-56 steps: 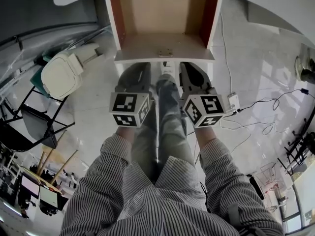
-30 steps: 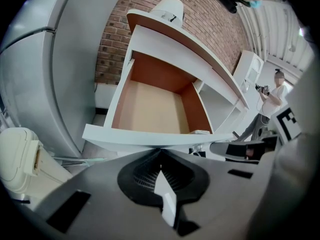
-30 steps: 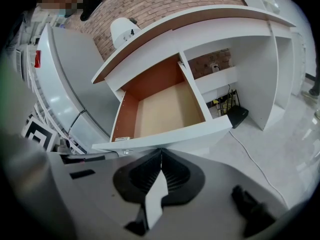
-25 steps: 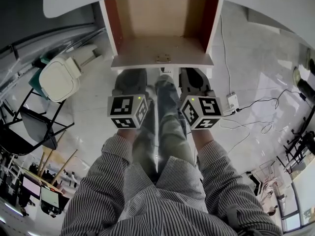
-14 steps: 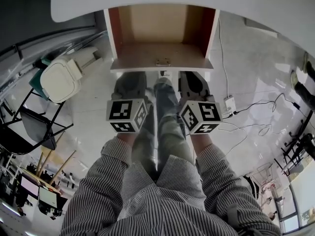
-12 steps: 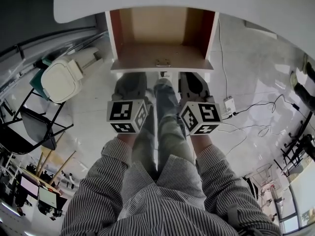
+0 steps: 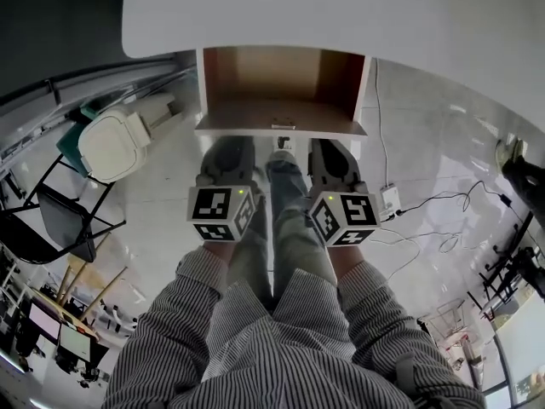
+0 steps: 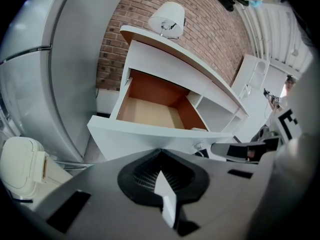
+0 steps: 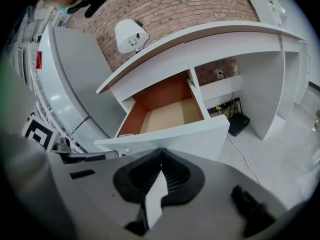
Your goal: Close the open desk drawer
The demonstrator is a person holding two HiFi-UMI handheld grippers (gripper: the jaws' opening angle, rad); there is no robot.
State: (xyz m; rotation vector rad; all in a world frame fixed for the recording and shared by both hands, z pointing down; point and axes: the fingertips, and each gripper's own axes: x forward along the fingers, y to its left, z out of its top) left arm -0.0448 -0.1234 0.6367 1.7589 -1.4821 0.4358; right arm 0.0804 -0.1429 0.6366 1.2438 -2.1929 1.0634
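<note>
Left gripper (image 8: pixel 160 151) and right gripper (image 9: pixel 161 151): jaws pressed together, nothing held. We've got both side by side at the open drawer (image 7: pixel 281 109) front.

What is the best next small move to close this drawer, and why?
Probably press both grippers forward against the drawer front. The drawer stands partly open under the desk, its wooden inside visible. The left gripper and right gripper, both shut and empty, face that white front side by side.
</note>
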